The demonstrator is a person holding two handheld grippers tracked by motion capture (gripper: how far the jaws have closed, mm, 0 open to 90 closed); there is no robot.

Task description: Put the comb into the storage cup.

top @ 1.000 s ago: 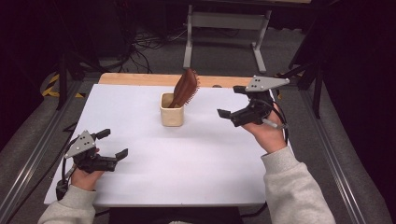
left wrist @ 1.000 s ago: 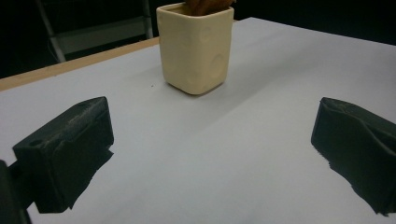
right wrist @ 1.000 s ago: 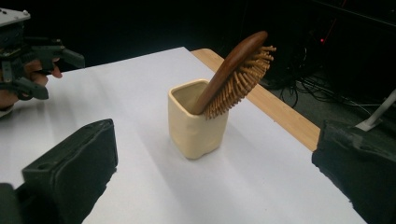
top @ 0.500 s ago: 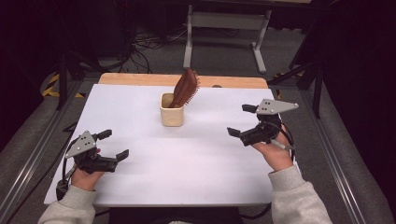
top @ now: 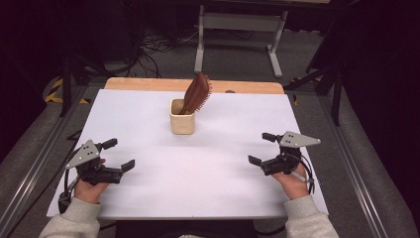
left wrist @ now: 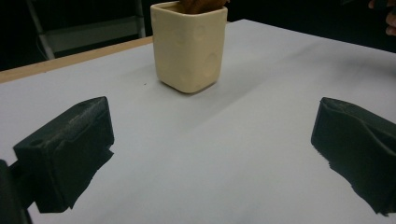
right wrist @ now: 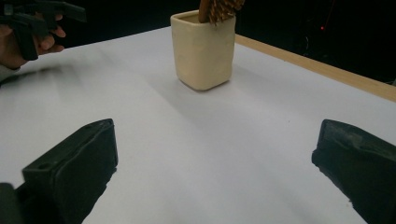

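- Hairbrush [top: 197, 93] is the thing nearest my grippers. It is brown and stands in a cream cup [top: 182, 122], leaning toward 1 o'clock.
- From the high view, the cup sits on the white table [top: 213, 178], at about 12 o'clock from the middle of it, near the far wooden edge.
- My left gripper [top: 115, 154] is down at 8 o'clock on the table. Its jaws are spread wide with nothing between them. A hand [top: 87, 188] holds it from behind.
- My right gripper [top: 262, 148] is at 4 o'clock on the table. Its jaws are spread wide too, with nothing in them.
- Both grippers are well apart from the cup and from each other.
- In the left gripper view, I see the cup [left wrist: 189, 45] straight ahead at 12 o'clock, past the two black jaws.
- In the right gripper view, the cup [right wrist: 202, 49] is also ahead at 12 o'clock, with the brush bristles [right wrist: 223, 7] poking out of the top. The left gripper [right wrist: 35, 16] shows at 10 o'clock there.
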